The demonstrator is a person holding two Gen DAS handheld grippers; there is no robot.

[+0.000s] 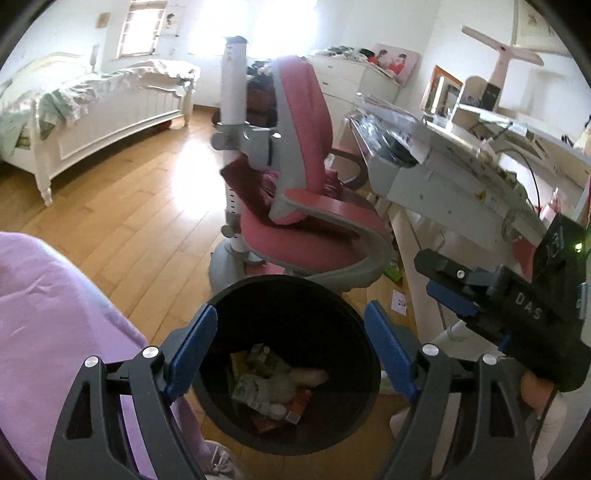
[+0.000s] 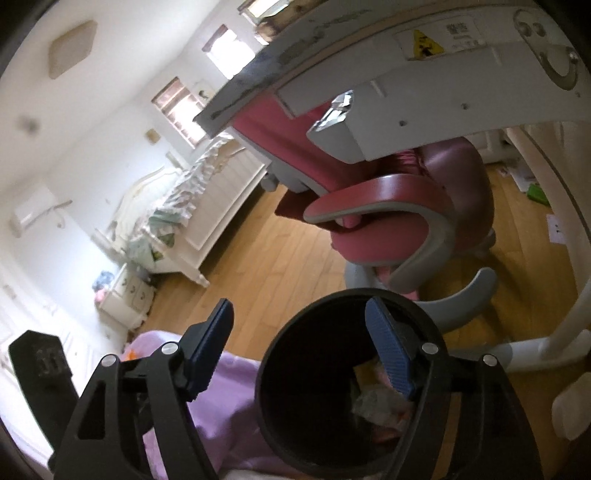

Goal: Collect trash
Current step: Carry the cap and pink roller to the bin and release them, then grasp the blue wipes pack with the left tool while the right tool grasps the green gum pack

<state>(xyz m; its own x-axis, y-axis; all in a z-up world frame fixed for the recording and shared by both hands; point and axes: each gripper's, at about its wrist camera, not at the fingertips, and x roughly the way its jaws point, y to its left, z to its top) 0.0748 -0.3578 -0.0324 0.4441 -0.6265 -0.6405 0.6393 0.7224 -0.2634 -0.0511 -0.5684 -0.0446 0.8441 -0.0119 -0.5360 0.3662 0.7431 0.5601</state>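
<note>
Left gripper (image 1: 291, 347) is hovering wide open and empty over the black trash bin (image 1: 354, 417), which is standing on the wood floor (image 1: 122, 221) by the pink desk chair (image 1: 306, 225) with wrappers and crumpled paper (image 1: 266, 387) lying inside. Right gripper (image 2: 299, 350) is also gaping wide, holding nothing, one blue finger (image 2: 388, 350) showing against the bin's (image 2: 269, 406) mouth.

sunlit bedroom: wooden floor (image 1: 110, 221), white bed (image 1: 92, 110), pink chair (image 1: 306, 206), cluttered desk (image 1: 461, 162).

Blown-out window (image 1: 142, 31) glare, fisheye-bent edges (blurry)
</note>
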